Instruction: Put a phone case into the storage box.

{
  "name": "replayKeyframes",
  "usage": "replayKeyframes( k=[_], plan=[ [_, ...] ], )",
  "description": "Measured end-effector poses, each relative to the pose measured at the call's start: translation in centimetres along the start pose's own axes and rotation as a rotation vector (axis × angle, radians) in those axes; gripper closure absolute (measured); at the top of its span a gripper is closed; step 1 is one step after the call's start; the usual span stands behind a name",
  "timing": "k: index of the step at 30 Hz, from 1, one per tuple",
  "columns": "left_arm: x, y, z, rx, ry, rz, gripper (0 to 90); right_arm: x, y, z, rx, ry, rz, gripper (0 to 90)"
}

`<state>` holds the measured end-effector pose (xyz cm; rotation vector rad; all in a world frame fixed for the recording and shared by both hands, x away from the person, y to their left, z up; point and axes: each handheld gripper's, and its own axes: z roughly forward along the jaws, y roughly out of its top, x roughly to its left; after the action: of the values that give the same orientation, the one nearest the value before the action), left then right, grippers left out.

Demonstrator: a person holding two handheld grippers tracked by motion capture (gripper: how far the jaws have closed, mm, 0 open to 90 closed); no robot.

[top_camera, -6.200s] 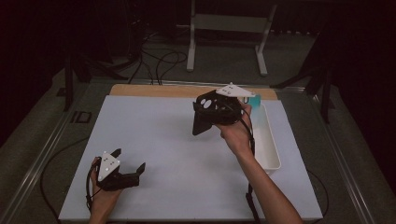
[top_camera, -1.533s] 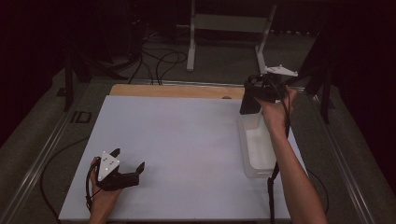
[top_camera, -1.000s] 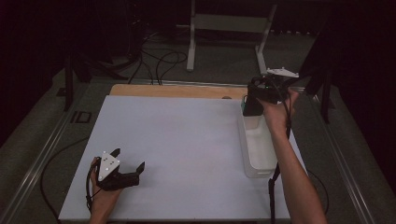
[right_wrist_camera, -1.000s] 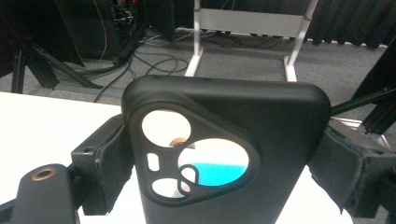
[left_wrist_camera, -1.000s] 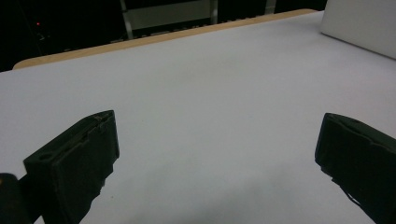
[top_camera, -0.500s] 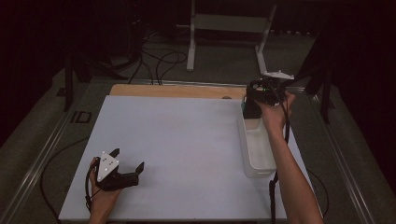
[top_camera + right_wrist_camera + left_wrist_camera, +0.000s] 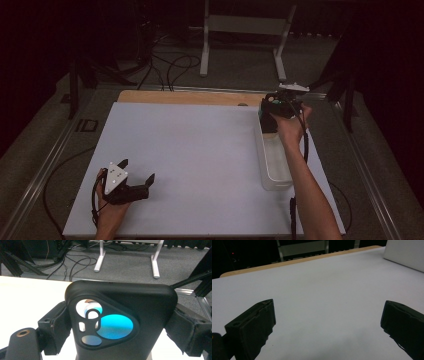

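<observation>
Phone case (image 7: 125,315), matte black with rounded corners, clamped by right gripper (image 7: 278,106) fingers; left gripper (image 7: 131,180) gapes empty.

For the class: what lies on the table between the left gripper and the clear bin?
Nothing: the high view shows bare white table between left gripper and clear bin.

High view above the near edge looking forward and down on the white table (image 7: 200,150), left gripper view low and close over that table (image 7: 324,290), right gripper view tight on a black phone case (image 7: 140,302), floor beyond shared with high view
</observation>
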<state>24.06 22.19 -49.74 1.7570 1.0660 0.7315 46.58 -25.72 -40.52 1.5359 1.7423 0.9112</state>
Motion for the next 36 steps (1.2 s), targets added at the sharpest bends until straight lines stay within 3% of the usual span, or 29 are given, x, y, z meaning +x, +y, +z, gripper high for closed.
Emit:
replayKeyframes(
  k=[15, 36],
  plan=[
    [0.0, 0.0, 0.0, 0.002, -0.001, 0.002, 0.5, 0.2, -1.4, 1.2, 0.03, -0.001, -0.003, 13.5],
    [-0.1, 0.0, 0.0, 0.002, -0.002, 0.003, 0.5, 0.5, -2.0, 1.9, 0.043, -0.007, -0.025, 13.1]
  ],
)
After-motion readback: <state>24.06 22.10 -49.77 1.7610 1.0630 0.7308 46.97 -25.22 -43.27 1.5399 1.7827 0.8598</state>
